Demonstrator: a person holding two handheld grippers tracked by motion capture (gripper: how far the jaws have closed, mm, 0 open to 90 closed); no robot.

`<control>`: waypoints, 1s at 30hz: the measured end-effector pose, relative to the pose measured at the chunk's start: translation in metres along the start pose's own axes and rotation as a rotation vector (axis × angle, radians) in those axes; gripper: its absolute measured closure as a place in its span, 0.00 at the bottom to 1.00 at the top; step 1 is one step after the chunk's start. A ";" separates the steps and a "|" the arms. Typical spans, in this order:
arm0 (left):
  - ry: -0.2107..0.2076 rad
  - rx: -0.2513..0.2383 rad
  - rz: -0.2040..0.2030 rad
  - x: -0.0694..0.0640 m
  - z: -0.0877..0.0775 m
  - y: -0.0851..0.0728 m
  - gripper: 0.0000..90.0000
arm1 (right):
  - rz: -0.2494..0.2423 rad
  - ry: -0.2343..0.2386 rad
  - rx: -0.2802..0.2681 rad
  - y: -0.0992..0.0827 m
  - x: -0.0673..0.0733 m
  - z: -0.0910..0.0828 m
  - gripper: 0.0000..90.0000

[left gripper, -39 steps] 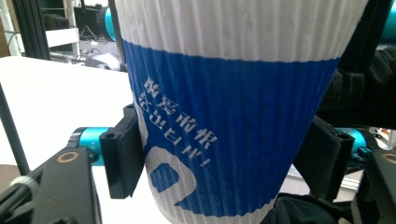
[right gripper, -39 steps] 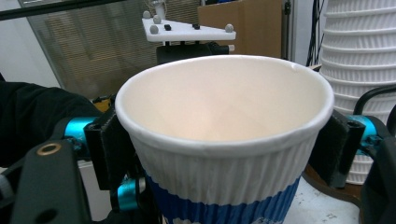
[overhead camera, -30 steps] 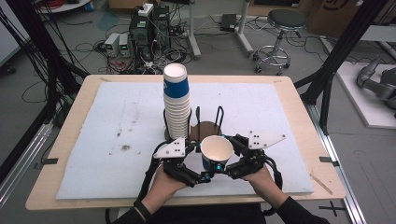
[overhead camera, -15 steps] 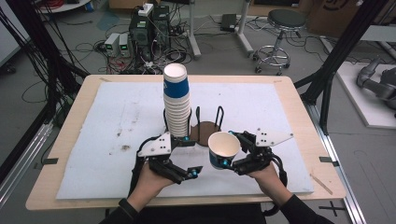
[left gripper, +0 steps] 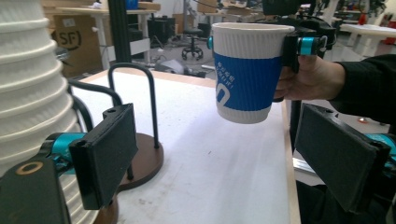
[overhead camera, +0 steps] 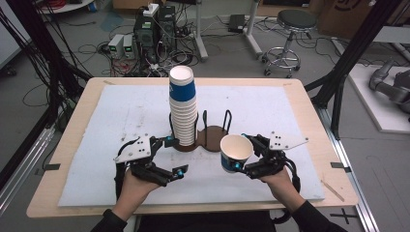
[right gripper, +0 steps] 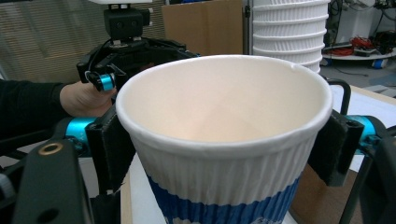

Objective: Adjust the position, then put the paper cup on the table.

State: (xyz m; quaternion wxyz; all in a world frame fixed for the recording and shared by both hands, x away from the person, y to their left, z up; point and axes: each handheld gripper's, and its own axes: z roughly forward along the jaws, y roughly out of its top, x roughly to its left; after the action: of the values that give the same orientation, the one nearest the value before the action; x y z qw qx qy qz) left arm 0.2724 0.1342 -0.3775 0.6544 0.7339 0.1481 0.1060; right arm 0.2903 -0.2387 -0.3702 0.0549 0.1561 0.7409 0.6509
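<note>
The right gripper [overhead camera: 238, 165] is clamping a blue-banded paper cup [overhead camera: 235, 153] upright between its pads, holding it above the table's [overhead camera: 309, 104] near edge, right of the wooden holder [overhead camera: 205, 140]. The left gripper [overhead camera: 178, 155] is hanging empty, jaws wide after just opening, beside the cup stack [overhead camera: 183, 111], well apart from the held cup.

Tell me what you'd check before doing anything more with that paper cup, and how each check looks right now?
1. Right gripper clamped on the cup: ok, pads press both sides.
2. Cup upright: ok, mouth faces up.
3. Cup empty: ok, the right gripper view shows a bare inside.
4. Left gripper free: ok, its jaws have just been opening, nothing between them.
5. Cup stack steady in its holder: ok, standing straight.
6. Holder's second slot free: cannot tell fully.
</note>
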 end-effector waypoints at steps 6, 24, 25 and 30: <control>0.012 -0.004 0.002 0.000 -0.005 -0.002 0.15 | 0.002 -0.002 0.010 0.000 0.000 0.000 0.23; 0.053 0.016 0.001 0.008 -0.004 -0.013 0.15 | -0.008 -0.022 -0.004 0.001 -0.001 -0.005 0.23; 0.057 0.020 0.001 0.008 -0.005 -0.013 0.15 | -0.006 -0.022 -0.004 0.002 -0.001 -0.005 0.23; 0.067 0.021 0.000 0.008 -0.005 -0.014 0.15 | -0.013 -0.035 -0.010 0.003 -0.002 -0.009 0.23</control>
State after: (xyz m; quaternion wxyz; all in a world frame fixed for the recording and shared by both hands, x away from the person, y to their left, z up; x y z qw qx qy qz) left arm 0.2769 0.1435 -0.3910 0.6415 0.7366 0.1711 0.1291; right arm 0.2898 -0.2474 -0.3660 0.0731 0.1624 0.7375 0.6514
